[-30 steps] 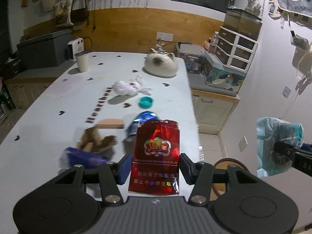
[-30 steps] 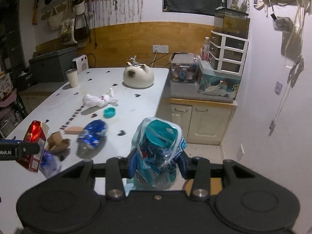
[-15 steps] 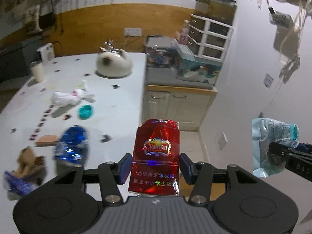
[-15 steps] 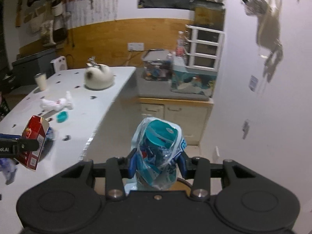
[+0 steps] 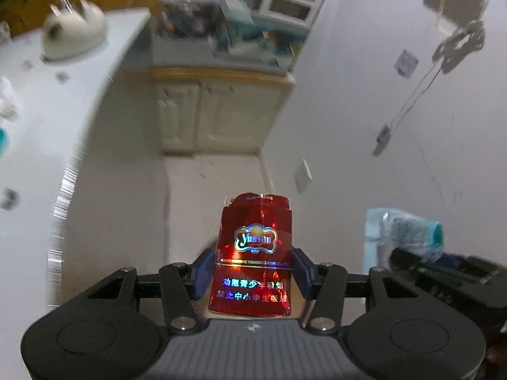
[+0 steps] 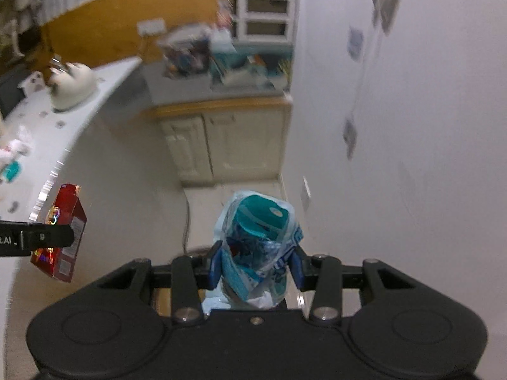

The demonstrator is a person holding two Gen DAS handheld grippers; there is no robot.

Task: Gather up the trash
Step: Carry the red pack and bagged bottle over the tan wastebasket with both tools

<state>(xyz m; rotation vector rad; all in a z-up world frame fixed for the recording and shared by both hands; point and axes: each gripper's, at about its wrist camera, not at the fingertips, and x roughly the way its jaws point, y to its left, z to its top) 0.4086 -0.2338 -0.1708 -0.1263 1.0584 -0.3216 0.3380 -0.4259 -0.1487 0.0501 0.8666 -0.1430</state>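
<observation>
Shiny red foil cigarette pack [image 5: 252,253], upright, clamped between the blue pads of the left gripper [image 5: 252,274]. At 3 o'clock from it, crumpled clear-and-teal plastic wrapper [image 6: 258,247], squeezed in the right gripper [image 6: 255,267]. Both held in the air over the pale floor [image 5: 215,177]. White tabletop [image 5: 63,120] at 9 o'clock, cream cabinet [image 6: 221,142] at 12 o'clock, white wall [image 6: 412,158] at 3 o'clock. Background blurred.

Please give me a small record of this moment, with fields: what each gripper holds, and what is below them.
left gripper: shut on red carton
right gripper: shut on crumpled teal wrapper
below: pale floor, beside white table
background: cream cabinet under a cluttered counter
image quality: background blurred
</observation>
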